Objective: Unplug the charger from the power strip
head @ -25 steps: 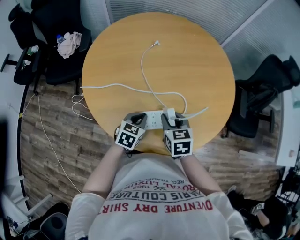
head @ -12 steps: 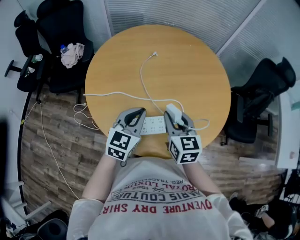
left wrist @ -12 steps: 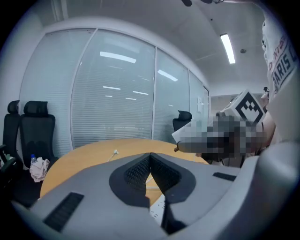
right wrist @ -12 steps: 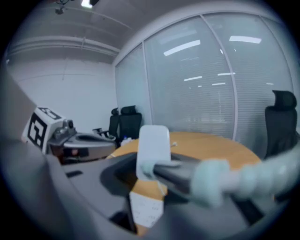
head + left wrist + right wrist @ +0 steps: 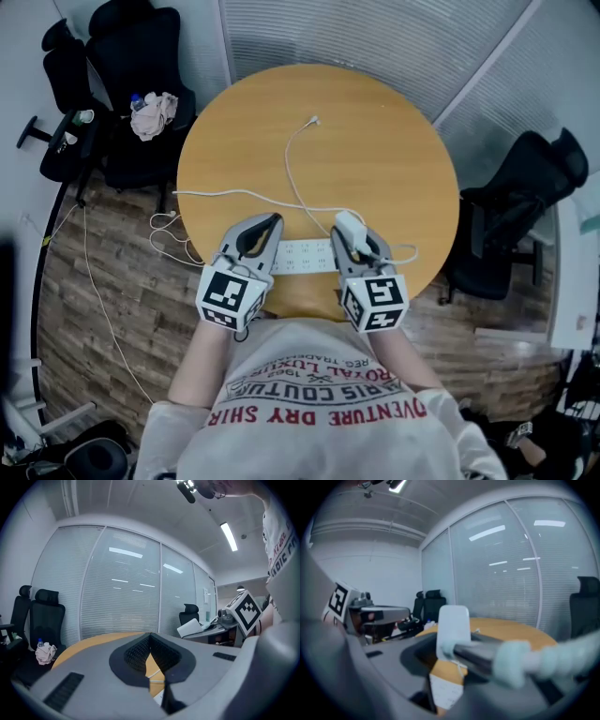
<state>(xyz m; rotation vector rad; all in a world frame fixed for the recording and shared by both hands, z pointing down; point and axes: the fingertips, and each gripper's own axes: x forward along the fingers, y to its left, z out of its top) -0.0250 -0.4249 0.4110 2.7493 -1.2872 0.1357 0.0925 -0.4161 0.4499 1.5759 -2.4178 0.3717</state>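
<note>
Nearest me, the right hand-held gripper (image 5: 353, 236) is clamped on the white charger (image 5: 346, 223), which is held above the table (image 5: 394, 150) with its prongs hidden from me. In the right gripper view the power strip (image 5: 305, 254) lies below the charger with a gap between them, so I judge the plug is out. The left hand-held gripper (image 5: 272, 223) hovers over the strip's left end, its jaws closed tip to tip on nothing.

What worries me is the charger cable (image 5: 292, 169). It leaves the charger, loops out to the right close to the table's rim, then runs up the table to its free end. If I lift or swing the charger further, that loop could tighten, catch on the strip or on my own jaws, and twist the charger out of the grip. Nothing pins the strip (the left jaws are off it), so a snagged cable could drag it. It lies near the table's near edge, and its own cord (image 5: 216, 194) hangs over the left rim to the floor (image 5: 103, 281), which would help pull it off.

For room, the far half of the table is bare apart from the cable. Beyond the rim, black chairs stand to the left (image 5: 131, 56) and right (image 5: 525, 197), well apart from both hands, with the blinds (image 5: 375, 37) behind.
</note>
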